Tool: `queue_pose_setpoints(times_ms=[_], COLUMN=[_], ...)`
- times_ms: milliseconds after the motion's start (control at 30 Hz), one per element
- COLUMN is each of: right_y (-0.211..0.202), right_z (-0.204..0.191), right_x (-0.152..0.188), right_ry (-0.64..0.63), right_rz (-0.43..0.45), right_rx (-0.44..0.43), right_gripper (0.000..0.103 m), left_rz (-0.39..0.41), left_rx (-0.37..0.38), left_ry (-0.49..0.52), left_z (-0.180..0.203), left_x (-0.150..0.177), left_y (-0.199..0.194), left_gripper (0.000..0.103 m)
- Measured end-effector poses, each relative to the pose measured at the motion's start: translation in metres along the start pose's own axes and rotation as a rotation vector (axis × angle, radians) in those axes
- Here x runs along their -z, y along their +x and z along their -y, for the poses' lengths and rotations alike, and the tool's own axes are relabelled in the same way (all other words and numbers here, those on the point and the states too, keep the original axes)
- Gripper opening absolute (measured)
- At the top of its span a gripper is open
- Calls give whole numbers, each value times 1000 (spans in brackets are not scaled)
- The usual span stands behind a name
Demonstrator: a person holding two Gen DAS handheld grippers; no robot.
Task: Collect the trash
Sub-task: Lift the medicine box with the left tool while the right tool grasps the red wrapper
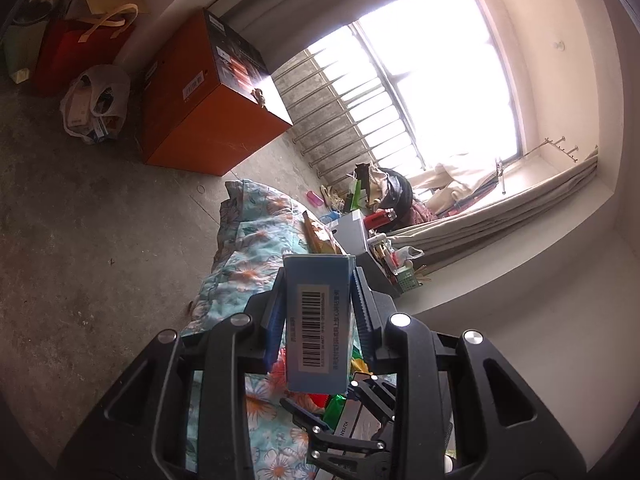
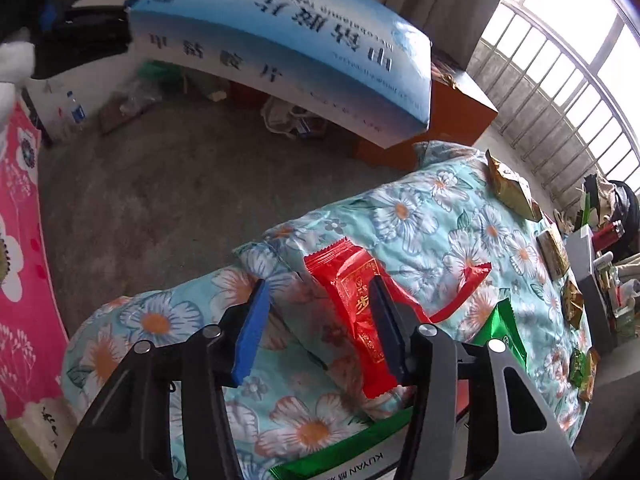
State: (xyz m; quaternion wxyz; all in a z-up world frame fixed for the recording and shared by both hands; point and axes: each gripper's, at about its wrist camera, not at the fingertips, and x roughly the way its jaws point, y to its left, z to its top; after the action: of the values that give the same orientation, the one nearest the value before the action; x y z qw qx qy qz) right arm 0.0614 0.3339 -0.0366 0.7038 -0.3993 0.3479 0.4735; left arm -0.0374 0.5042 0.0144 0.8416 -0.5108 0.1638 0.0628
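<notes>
My left gripper (image 1: 318,276) is shut on a light blue carton (image 1: 318,320) with a barcode label, its blue pads pressing both sides. The same carton (image 2: 280,52) hangs large at the top of the right wrist view. Below it, my right gripper (image 2: 319,284) points down at a floral quilt (image 2: 420,216) with its jaws apart. A red snack wrapper (image 2: 352,300) lies on the quilt partly under the right-hand finger; the left pad (image 2: 252,328) stands clear of it. A green wrapper (image 2: 504,332) and a green KUYAN packet (image 2: 340,464) lie close by.
Several gold and green wrappers (image 2: 512,188) lie along the quilt's far side. A cluttered side table (image 1: 380,236) stands by the barred window. On the concrete floor are an orange box (image 1: 208,96), a plastic bag (image 1: 96,100) and a red paper bag (image 1: 76,56). A pink cloth (image 2: 20,280) is at left.
</notes>
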Motion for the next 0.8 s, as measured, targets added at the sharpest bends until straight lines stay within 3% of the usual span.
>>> queue_pose_setpoints(times_ms=[100, 167, 233, 500, 667, 800], right_y=[18, 21, 19, -44, -109, -166], right_z=[-1, 4, 15, 67, 96, 120], right_x=[1, 5, 7, 20, 42, 75], right_ry=[17, 46, 99, 313, 434, 520], right_rz=[-45, -56, -39, 193, 355, 497], right_rx=[42, 29, 8, -131, -184, -173], right_gripper=[27, 13, 6, 3, 3, 3], left_rz=[0, 2, 6, 48, 54, 47], left_rx=[0, 0, 1, 14, 43, 87], left_ry=[-3, 0, 2, 24, 81, 153], left_z=[-3, -3, -3, 11, 45, 85], left_x=[1, 1, 1, -2, 2, 12], left_y=[-2, -3, -4, -21, -31, -30], left_gripper=[29, 29, 29, 29, 29, 29])
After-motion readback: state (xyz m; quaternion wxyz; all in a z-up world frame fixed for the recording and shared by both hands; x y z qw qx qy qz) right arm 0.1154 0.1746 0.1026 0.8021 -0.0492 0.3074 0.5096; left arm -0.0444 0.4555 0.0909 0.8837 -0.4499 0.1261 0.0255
